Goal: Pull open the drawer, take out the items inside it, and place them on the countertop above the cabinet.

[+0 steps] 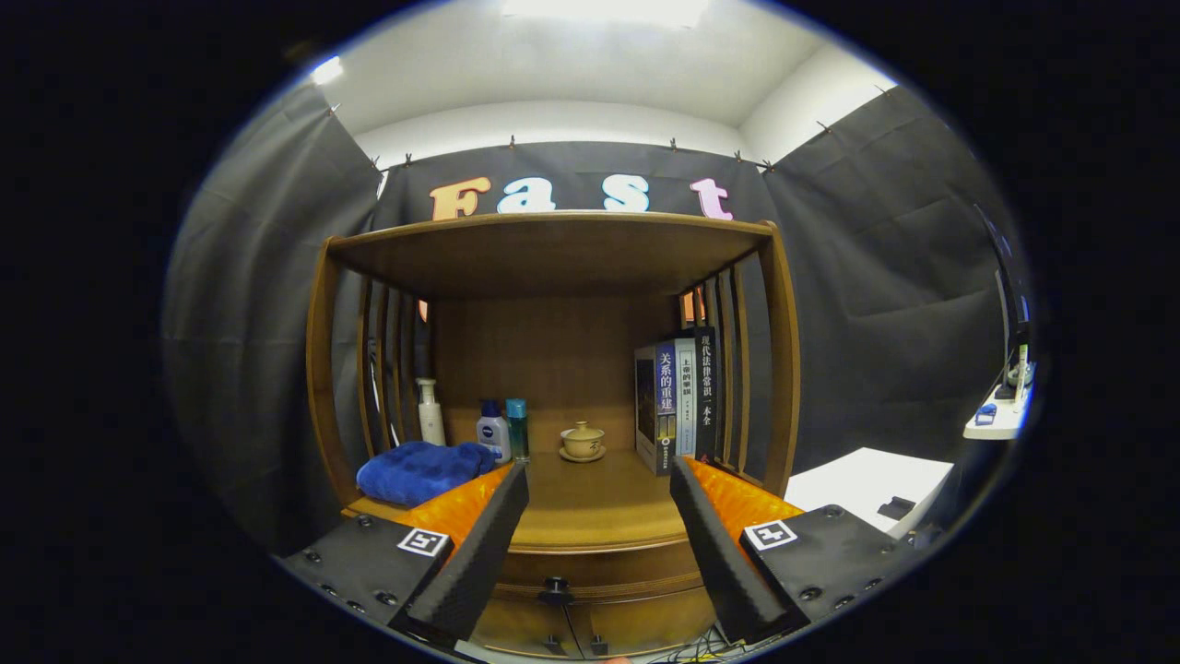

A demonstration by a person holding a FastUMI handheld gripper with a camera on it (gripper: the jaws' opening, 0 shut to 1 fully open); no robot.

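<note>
A wooden cabinet stands straight ahead, its countertop (599, 512) lying between and beyond my fingers. Below the counter's front edge is the drawer front (599, 583) with a small dark knob (555, 586), and the drawer is closed. My gripper (599, 475) hovers open above the counter's front edge, nothing between its fingers. The knob sits low between the fingers, below their tips. What lies inside the drawer is hidden.
On the countertop rest a folded blue towel (419, 470), a white pump bottle (430, 411), two small bottles (503, 430), a lidded tea bowl (583, 441) and upright books (678, 398). A shelf (553, 242) roofs the counter. A white table (867, 484) stands to the right.
</note>
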